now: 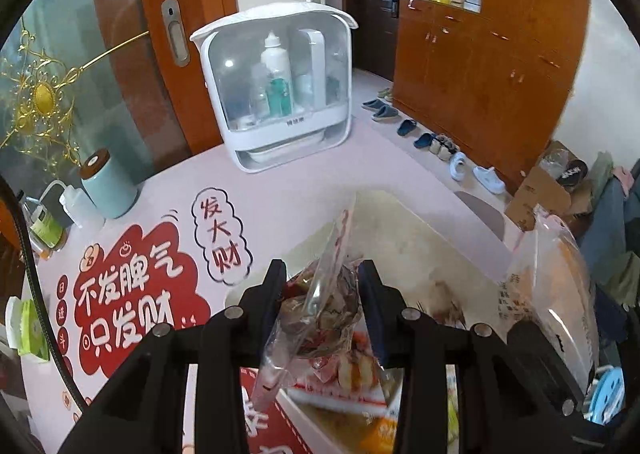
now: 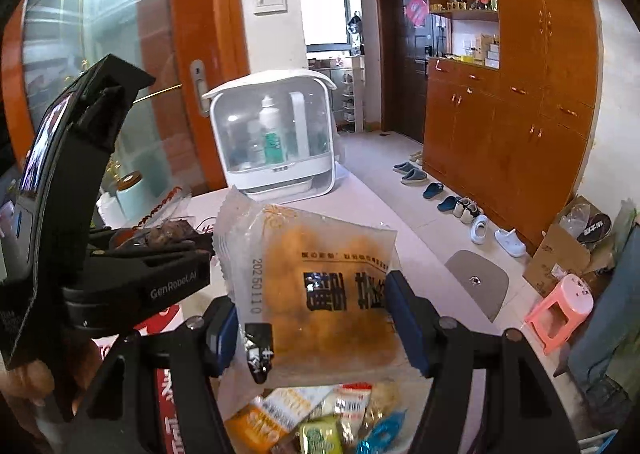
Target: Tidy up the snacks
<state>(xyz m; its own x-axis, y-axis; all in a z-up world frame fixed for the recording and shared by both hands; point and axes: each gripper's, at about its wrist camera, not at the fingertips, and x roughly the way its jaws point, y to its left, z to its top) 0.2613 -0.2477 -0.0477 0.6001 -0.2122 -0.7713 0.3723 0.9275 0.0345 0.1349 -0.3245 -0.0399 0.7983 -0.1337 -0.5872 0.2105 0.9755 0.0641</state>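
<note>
My left gripper [image 1: 320, 274] is shut on a clear plastic bag of dark and red snacks [image 1: 320, 306], held up above the table. That bag [image 2: 168, 232] and the left gripper [image 2: 196, 244] also show at the left of the right wrist view. My right gripper [image 2: 312, 294] is shut on a clear packet of golden pastry with black print [image 2: 320, 254], gripped by its sides between the blue pads [image 2: 404, 318]. This packet [image 1: 548, 278] appears at the right edge of the left wrist view. Below both lies a pile of several wrapped snacks [image 2: 320, 426].
The table wears a pink cover with red printed lettering [image 1: 132, 294]. At its far end stands a white storage case with bottles [image 1: 280, 94]; a teal canister [image 1: 108, 186] and a squeeze bottle [image 1: 76, 206] sit at the left. Shoes [image 2: 436, 190], a pink stool [image 2: 560, 306] and a cardboard box [image 2: 560, 254] are on the floor.
</note>
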